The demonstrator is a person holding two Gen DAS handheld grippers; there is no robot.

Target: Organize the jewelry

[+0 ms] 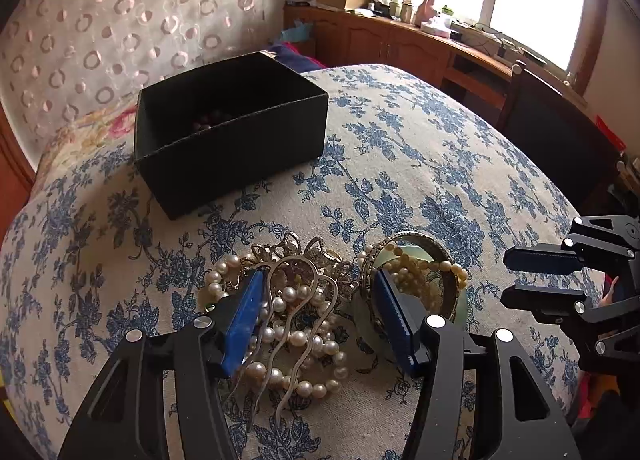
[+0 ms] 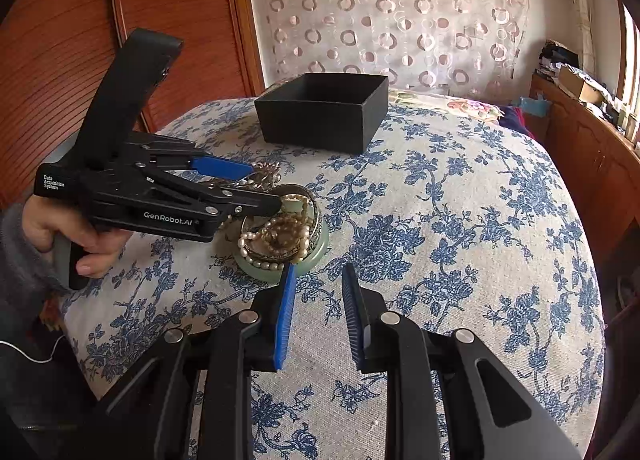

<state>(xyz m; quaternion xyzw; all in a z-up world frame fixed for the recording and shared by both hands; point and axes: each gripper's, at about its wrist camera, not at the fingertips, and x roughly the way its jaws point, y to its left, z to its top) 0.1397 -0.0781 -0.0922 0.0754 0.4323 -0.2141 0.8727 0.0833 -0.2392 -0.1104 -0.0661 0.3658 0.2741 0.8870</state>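
Note:
A heap of jewelry lies on the floral cloth: a white pearl necklace (image 1: 298, 338), a silver wavy hairpin with an ornate head (image 1: 292, 300), a pale green jade bangle (image 1: 452, 312) and a metal bangle draped with cream beads (image 1: 416, 272). My left gripper (image 1: 318, 292) is open, its jaws straddling the hairpin and pearls, right jaw against the bangles. It also shows in the right wrist view (image 2: 264, 186). My right gripper (image 2: 318, 280) is open and empty, just in front of the jade bangle (image 2: 316, 256). A black open box (image 1: 228, 132) stands beyond, dark beads (image 1: 212, 118) inside.
The table wears a blue-flowered cloth (image 1: 420, 164). A dark chair (image 1: 560, 132) stands at the far right edge. A wooden sideboard (image 1: 400, 36) with clutter runs under the window. A patterned curtain (image 2: 384, 8) hangs behind the box (image 2: 324, 112).

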